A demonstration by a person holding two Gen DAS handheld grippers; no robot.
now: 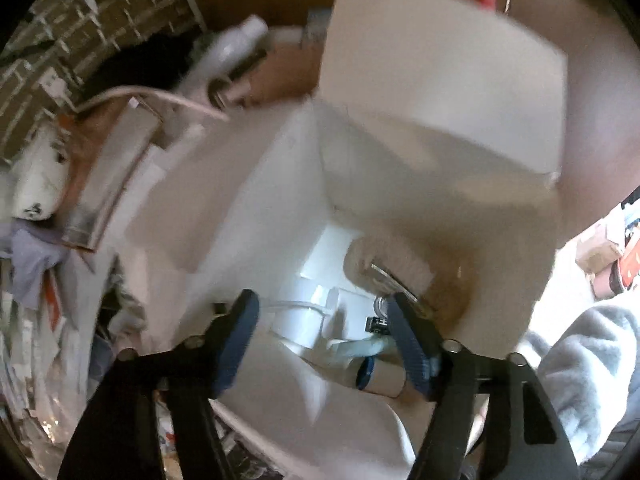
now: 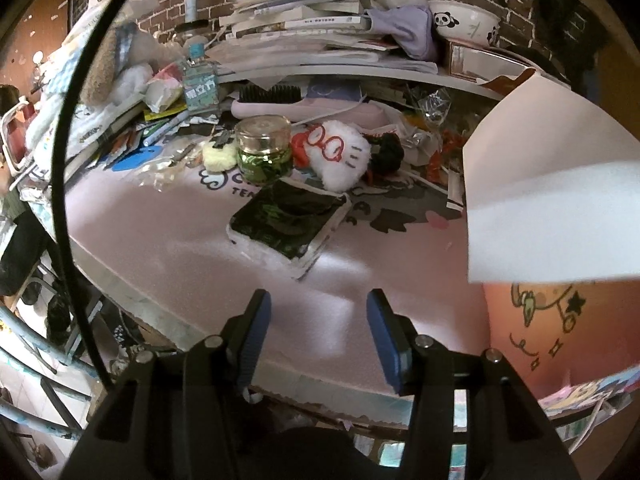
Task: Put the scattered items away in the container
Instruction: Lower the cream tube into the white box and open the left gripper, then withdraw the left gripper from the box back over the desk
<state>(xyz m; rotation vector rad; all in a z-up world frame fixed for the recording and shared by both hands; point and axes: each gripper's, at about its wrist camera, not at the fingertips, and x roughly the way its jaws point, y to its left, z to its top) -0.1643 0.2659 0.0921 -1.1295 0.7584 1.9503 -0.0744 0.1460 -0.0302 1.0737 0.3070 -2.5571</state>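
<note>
In the left wrist view I look down into a white cardboard box (image 1: 256,200) with its flaps up. On its floor lie a white cable (image 1: 296,306), a brush (image 1: 388,268) and a tube with a blue cap (image 1: 380,374). My left gripper (image 1: 322,322) hangs open over the box mouth, holding nothing. In the right wrist view a black packet (image 2: 286,218), a gold-lidded jar (image 2: 264,150), a white plush with red glasses (image 2: 340,158) and a yellow puff (image 2: 218,156) lie on the pink mat (image 2: 168,240). My right gripper (image 2: 316,322) is open and empty, short of the packet.
A white box flap (image 2: 552,200) fills the right side of the right wrist view. Behind the items are a hairbrush (image 2: 272,94), a small bottle (image 2: 200,80), stacked books (image 2: 304,20) and a panda bowl (image 2: 464,22). A grey sleeve (image 1: 588,360) is at lower right.
</note>
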